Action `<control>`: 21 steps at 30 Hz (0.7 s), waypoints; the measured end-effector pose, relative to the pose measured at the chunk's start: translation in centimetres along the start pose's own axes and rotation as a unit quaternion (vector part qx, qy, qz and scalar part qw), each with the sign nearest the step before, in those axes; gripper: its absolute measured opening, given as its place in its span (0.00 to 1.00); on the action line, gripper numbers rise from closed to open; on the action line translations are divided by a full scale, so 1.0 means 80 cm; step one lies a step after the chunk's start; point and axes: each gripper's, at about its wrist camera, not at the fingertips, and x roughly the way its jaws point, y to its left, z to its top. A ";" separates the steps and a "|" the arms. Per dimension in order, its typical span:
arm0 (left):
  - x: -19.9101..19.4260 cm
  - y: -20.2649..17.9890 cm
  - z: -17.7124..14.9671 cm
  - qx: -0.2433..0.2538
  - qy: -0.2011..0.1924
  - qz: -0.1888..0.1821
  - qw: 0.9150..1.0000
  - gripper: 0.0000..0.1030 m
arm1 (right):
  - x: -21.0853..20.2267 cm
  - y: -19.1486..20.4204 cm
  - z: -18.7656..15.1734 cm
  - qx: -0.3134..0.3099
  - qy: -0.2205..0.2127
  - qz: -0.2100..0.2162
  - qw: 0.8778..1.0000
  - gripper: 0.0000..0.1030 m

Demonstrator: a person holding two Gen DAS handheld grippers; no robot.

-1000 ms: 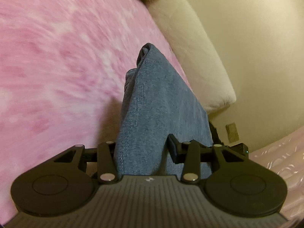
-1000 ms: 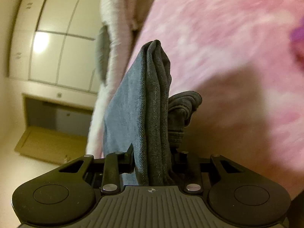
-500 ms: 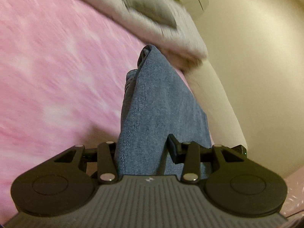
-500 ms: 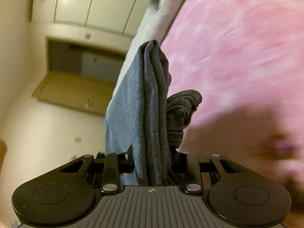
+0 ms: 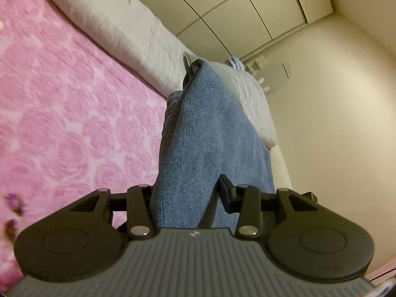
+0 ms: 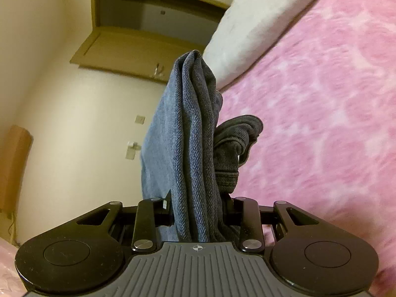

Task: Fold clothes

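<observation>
Blue denim jeans [image 5: 210, 143] fill the middle of the left wrist view, bunched in thick folds between the fingers of my left gripper [image 5: 188, 193], which is shut on them. In the right wrist view another part of the same jeans [image 6: 195, 153] stands up in several layers from my right gripper [image 6: 198, 210], also shut on the cloth. A rolled hem or waistband [image 6: 235, 143] hangs to the right of that bundle. The denim hides the fingertips of both grippers. Both grippers are lifted above the pink bedspread [image 5: 69, 113].
A pink rose-patterned bedspread [image 6: 321, 99] covers the bed. A pale fluffy pillow or folded blanket [image 5: 138, 37] lies along its far edge. Cream wardrobe doors [image 5: 247, 7], a wall and an open wooden door [image 6: 138, 47] stand beyond.
Both grippers have risen and swung round with the jeans still clamped. The views have turned from the bedspread toward the wardrobe, the wall and the door.
</observation>
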 end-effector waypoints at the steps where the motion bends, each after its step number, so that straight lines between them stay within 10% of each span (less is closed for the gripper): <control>1: -0.020 -0.002 0.009 -0.005 0.000 0.003 1.000 0.36 | 0.013 0.020 -0.005 0.002 0.003 -0.001 1.000 0.31; 21: -0.211 0.043 0.037 -0.075 -0.099 0.076 0.989 0.36 | 0.206 0.127 -0.042 0.003 0.121 0.033 0.992 0.31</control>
